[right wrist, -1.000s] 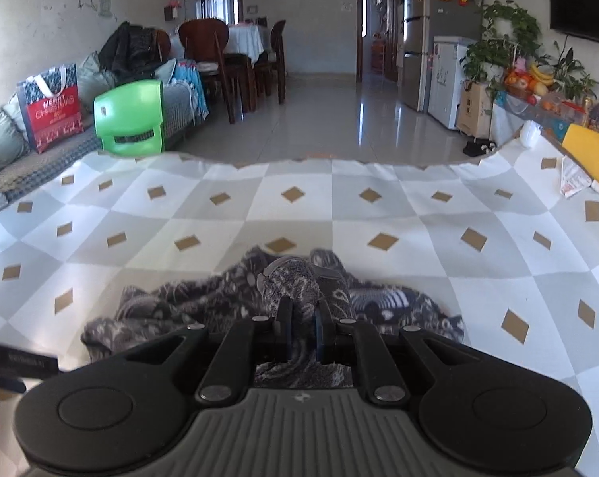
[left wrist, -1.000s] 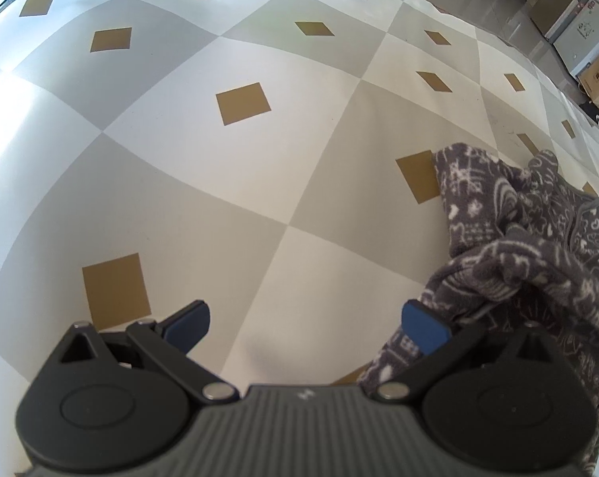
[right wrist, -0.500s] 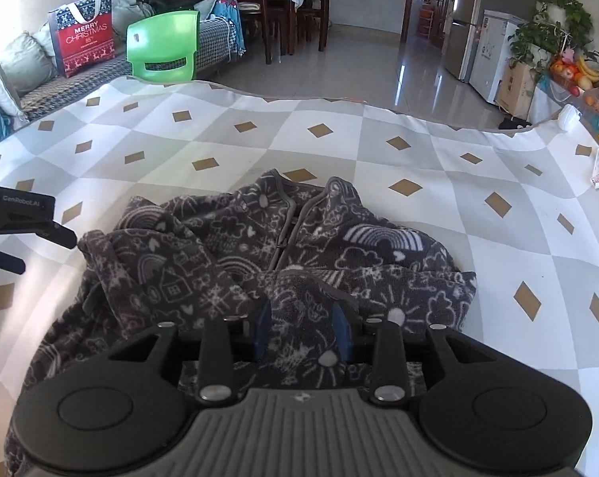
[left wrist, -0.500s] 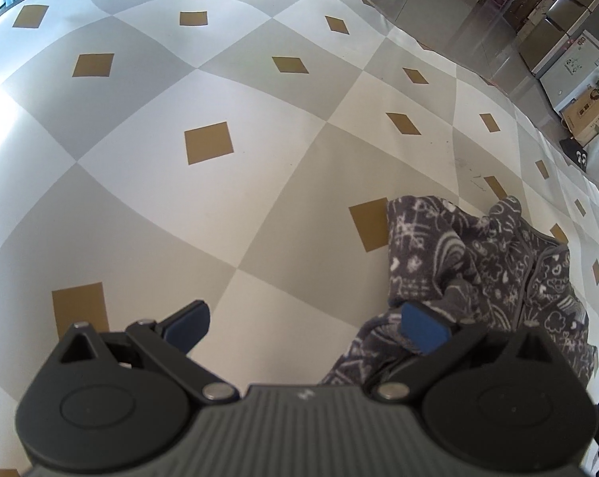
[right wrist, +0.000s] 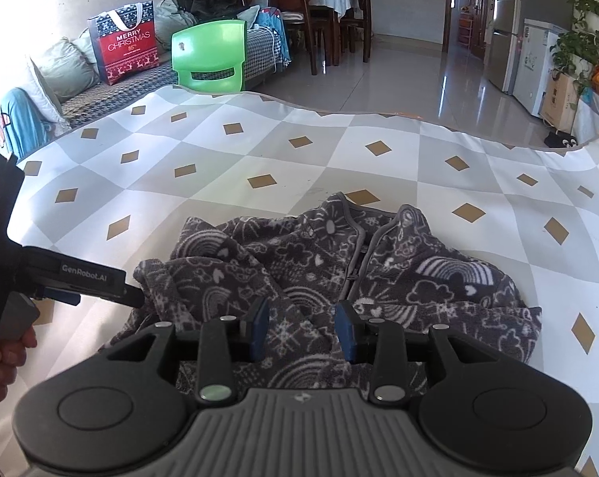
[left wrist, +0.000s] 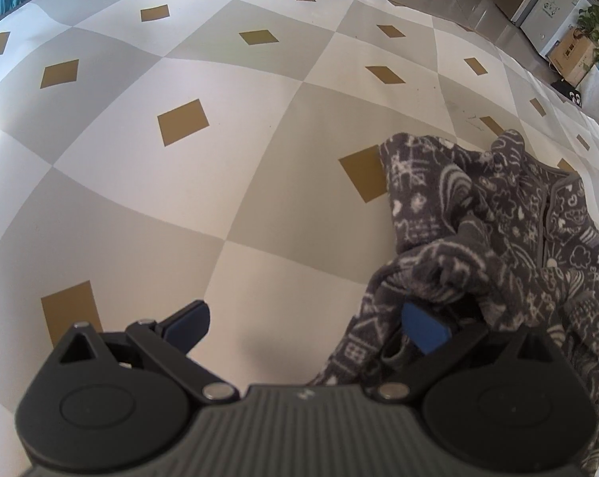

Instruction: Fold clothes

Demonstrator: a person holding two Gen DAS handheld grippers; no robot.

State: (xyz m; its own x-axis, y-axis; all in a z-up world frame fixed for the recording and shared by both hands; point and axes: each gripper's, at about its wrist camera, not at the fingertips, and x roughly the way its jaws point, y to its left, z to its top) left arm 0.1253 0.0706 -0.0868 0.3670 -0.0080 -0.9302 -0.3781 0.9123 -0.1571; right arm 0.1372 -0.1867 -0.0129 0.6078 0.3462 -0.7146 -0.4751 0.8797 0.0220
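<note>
Right gripper (right wrist: 301,330): jaws opening; a second ago they were pinched on the fleece jacket (right wrist: 339,274), which now lies loose between the pads.
Left gripper (left wrist: 307,328): jaws wide, right finger under a jacket fold.
Jacket: crumpled on the checked table (right wrist: 259,159), unfolded.
Meaning: probably regrasping.
Obstructions: none near; green chair (right wrist: 208,55) far off.

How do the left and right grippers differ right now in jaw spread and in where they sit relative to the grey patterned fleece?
The left gripper stands wide open at the edge of the fleece jacket, with bare tablecloth between its fingers; one pad nudges into the cloth. The right gripper has a narrower gap, its jaws opening above the jacket's middle near the zip. Neither pinches fabric. Both have blue pads and point down at the same garment.
</note>
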